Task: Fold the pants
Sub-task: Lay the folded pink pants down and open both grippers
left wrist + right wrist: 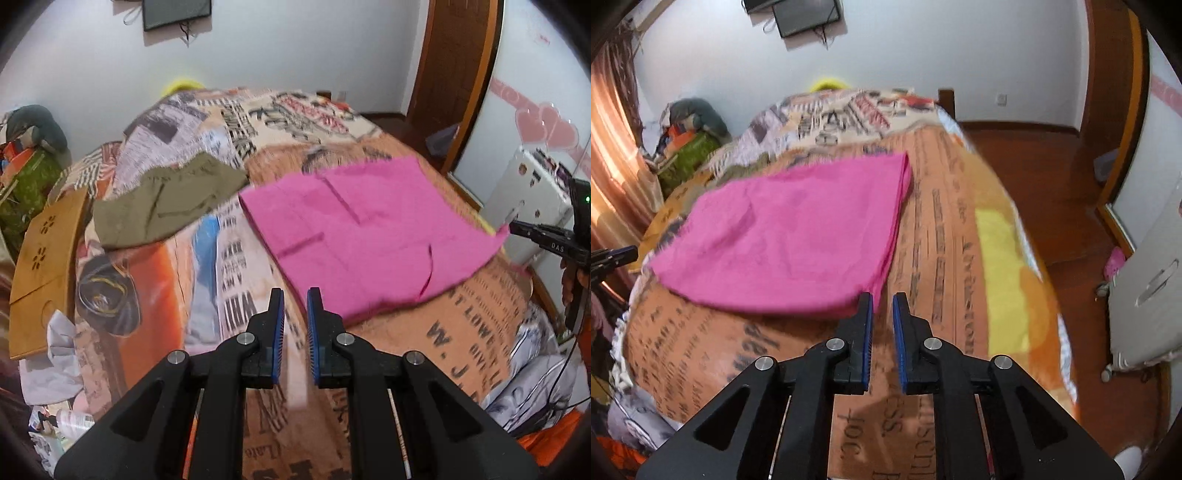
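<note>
Pink pants [369, 229] lie folded and flat on a bed with a newspaper-print cover [461, 314]. My left gripper [295, 299] hovers just short of their near left edge, its blue pads a narrow gap apart with nothing between them. In the right wrist view the pink pants [798, 229] fill the middle. My right gripper [882, 302] sits at their near right corner, pads slightly apart and empty, the left pad next to the cloth's edge. The right gripper [517, 225] also shows at the pants' far right corner, and the left gripper [631, 253] at the left edge.
An olive-green garment [166, 203] lies crumpled on the bed left of the pants. A wooden board [44, 266] leans at the bed's left side, with piled clothes [33, 147] behind it. A white cabinet [1145, 295] and wooden floor [1034, 166] are to the right.
</note>
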